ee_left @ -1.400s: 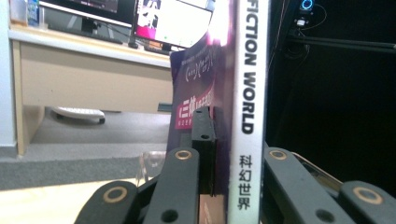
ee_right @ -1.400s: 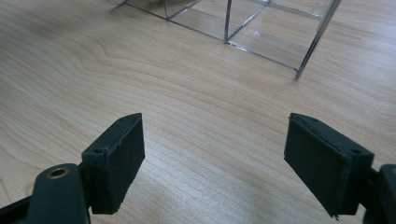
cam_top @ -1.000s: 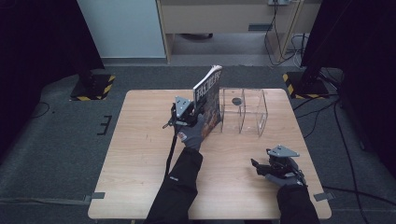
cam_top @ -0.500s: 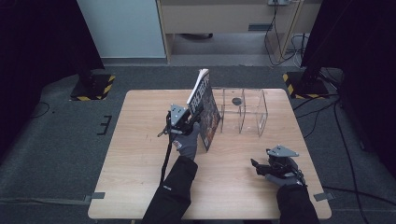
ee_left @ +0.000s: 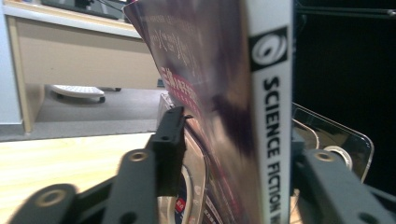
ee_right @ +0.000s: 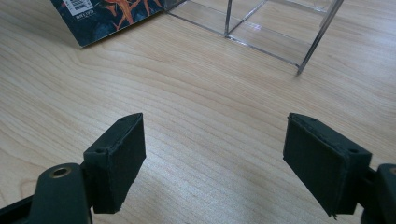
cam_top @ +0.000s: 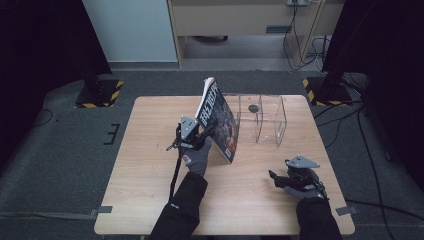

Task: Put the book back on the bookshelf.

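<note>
Science-fiction magazine (cam_top: 218, 118) with the white spine stands on edge, leaning toward the clear acrylic rack (cam_top: 262, 118) at its 3 o'clock; its long axis runs 11 to 5 o'clock; your left gripper (cam_top: 197, 134), at its 9 o'clock, straddles the spine, jaws just opening, left pad clear; your right gripper (cam_top: 274, 176) rests wide open, well apart at 5 o'clock.

the left gripper (cam_top: 200, 134) sits ahead of its gloved hand, forearm stretched forward over the table (cam_top: 150, 200). its jaws have just been opening and stand apart around a book (ee_left: 233, 116), one finger (ee_left: 169, 140) clear of it. the right gripper (cam_top: 280, 179) rests low, pointing left, jaws wide apart.
</note>
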